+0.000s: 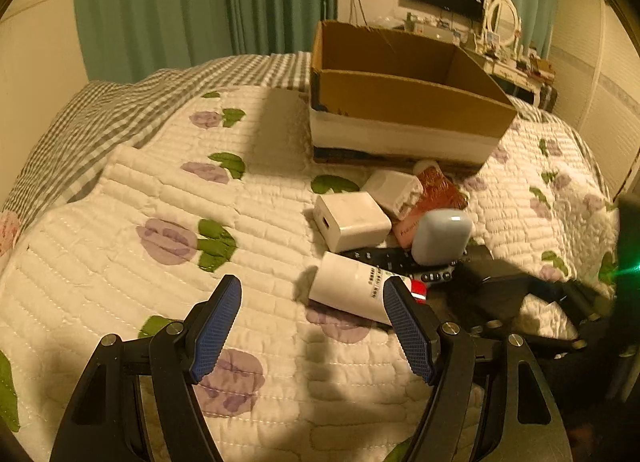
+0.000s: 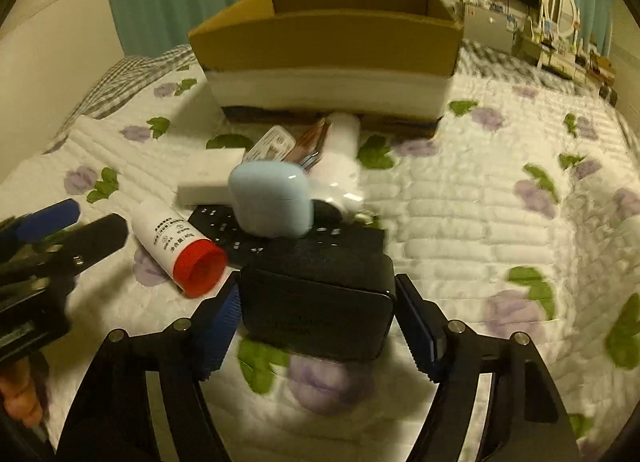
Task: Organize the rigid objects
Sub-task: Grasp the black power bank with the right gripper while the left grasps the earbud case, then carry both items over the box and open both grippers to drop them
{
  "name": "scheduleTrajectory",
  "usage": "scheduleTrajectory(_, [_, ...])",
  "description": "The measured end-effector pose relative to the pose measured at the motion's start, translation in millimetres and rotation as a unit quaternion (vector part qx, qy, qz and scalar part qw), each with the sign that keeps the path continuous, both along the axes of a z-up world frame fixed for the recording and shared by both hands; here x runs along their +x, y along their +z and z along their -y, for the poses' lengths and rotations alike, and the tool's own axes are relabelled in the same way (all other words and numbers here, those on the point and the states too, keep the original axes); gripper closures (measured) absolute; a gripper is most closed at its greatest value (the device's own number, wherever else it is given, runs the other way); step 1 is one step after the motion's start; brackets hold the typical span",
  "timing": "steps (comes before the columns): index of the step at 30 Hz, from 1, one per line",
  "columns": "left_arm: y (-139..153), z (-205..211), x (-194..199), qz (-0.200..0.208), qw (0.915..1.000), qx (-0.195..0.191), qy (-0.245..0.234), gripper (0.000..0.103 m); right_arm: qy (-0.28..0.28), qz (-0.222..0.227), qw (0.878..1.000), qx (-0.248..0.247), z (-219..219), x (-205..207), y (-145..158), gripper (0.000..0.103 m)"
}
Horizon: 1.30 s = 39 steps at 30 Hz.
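The right claw (image 2: 316, 316) was clamped on a black box (image 2: 318, 302), low over the quilt (image 2: 460, 221). The left claw (image 1: 314, 324) hung apart, empty, beside a white bottle (image 1: 352, 292). Behind the clutter stood a cardboard box (image 2: 328, 45).

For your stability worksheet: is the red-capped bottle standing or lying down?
Lying down. The bottle rests on its side on the quilt, red cap facing the camera.

Each hand-held gripper (image 1: 312, 318) has black arms, silver screws and ribbed blue pads (image 1: 218, 326).
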<state>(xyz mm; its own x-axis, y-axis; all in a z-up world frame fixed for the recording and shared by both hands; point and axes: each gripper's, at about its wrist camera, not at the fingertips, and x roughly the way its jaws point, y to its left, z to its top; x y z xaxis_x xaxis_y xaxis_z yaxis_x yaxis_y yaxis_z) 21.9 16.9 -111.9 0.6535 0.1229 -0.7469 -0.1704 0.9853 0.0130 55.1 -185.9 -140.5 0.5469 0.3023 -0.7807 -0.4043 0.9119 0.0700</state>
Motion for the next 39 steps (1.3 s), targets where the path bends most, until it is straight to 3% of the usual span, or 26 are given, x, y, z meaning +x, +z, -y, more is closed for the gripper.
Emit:
scheduleTrajectory(4, [1.3, 15.0, 5.2, -0.008, 0.9995, 0.024, -0.019, 0.027, -0.017, 0.000, 1.000, 0.027, 23.7, 4.7, 15.9, 0.031])
scheduleTrajectory(7, [4.3, 31.6, 12.9, -0.011, 0.9986, 0.035, -0.039, 0.027, -0.035, 0.030, 0.999, 0.025, 40.3, 10.7, 35.0, 0.031])
scheduleTrajectory(12, [3.9, 54.9, 32.7, -0.009, 0.9983, -0.002, -0.058, 0.027, -0.067, 0.064, 0.996, 0.018, 63.4, 22.1, 55.4, 0.031])
scheduleTrajectory(22, [-24.9, 77.7, 77.6, -0.027, 0.9979, -0.031, -0.050, 0.031, -0.072, 0.041, 0.996, 0.035, 77.4, 37.1, 50.3, 0.031])
scheduleTrajectory(24, [-27.5, 78.8, 77.8, -0.030, 0.9976, -0.031, -0.054, 0.052, -0.070, 0.039, 0.996, 0.035, 76.9, 36.8, 47.8, 0.031])
scheduleTrajectory(27, [-25.4, 76.1, 75.2, -0.030, 0.9974, -0.039, -0.053, 0.052, -0.070, 0.038, 0.996, 0.035, 76.4, 36.5, 47.9, 0.031])
scheduleTrajectory(33, [-3.7, 76.2, 60.6, -0.007, 0.9975, -0.039, -0.058, 0.053, -0.063, 0.054, 0.996, 0.035, 73.1, 30.1, 61.0, 0.032])
scheduleTrajectory(39, [46.1, 71.3, 55.6, 0.031, 0.9967, -0.042, -0.062, 0.053, -0.043, 0.085, 0.994, 0.050, 69.4, 30.2, 101.4, 0.032])
